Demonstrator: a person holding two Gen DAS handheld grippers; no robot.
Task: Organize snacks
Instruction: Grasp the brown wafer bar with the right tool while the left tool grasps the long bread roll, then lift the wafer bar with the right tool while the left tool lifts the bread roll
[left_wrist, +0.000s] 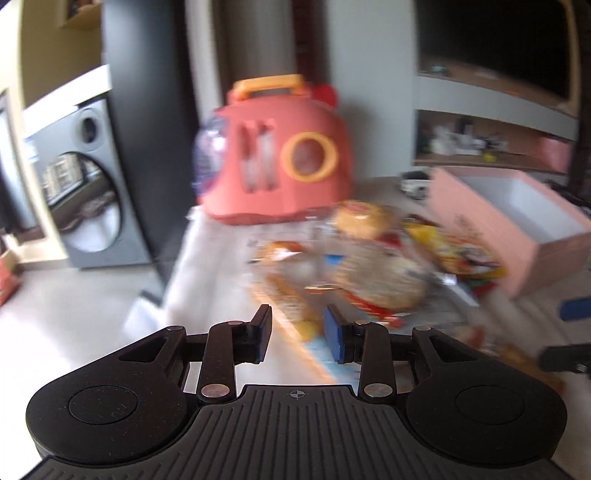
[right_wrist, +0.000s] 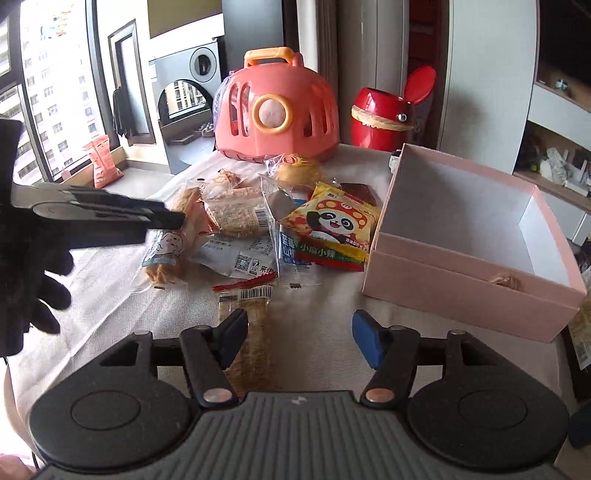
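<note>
A pile of wrapped snacks (right_wrist: 243, 225) lies on the cloth-covered table (right_wrist: 325, 325), among them a panda packet (right_wrist: 334, 225), a round bun (right_wrist: 295, 171) and a long bread stick (right_wrist: 251, 332). An open, empty pink box (right_wrist: 469, 236) stands to their right. My right gripper (right_wrist: 299, 338) is open and empty, low over the table before the pile. My left gripper (left_wrist: 298, 334) is open and empty above the near edge of the blurred snack pile (left_wrist: 369, 266); it also shows at the left of the right wrist view (right_wrist: 162, 219).
A coral toy carrier with an orange handle (right_wrist: 275, 110) stands at the back of the table, a red container (right_wrist: 384, 118) beside it. The pink box also shows in the left wrist view (left_wrist: 517, 221). A speaker (left_wrist: 88, 184) stands on the floor to the left.
</note>
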